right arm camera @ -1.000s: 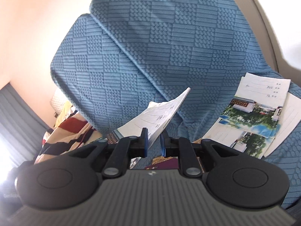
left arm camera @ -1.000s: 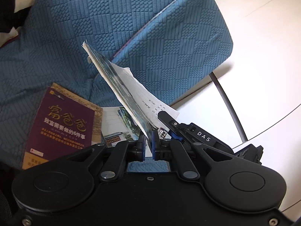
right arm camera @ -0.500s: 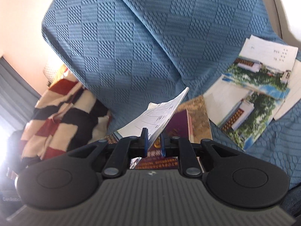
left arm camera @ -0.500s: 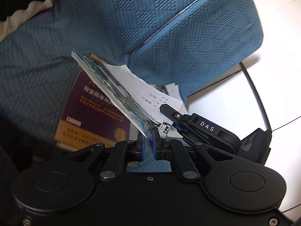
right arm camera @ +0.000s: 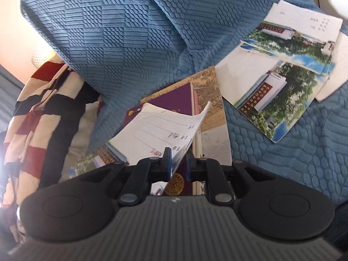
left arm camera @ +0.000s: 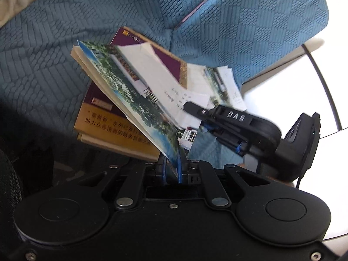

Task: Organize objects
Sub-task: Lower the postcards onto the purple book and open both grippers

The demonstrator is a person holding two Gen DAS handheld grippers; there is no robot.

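A: What are the two tongs doing?

B: Both hold the same stack of postcards. The left gripper has one corner between narrow jaws; they have just eased apart slightly, the cards between them.

A: And the right gripper?

B: Narrow too. The stack's other end sits against its left pad; a small gap shows at the right pad.

A: Where are the cards?

B: Tilted, over the purple book lying on the blue quilted cover. More loose postcards lie on the cover just beside the book.

A: Anything else?

B: A striped cloth at the left.
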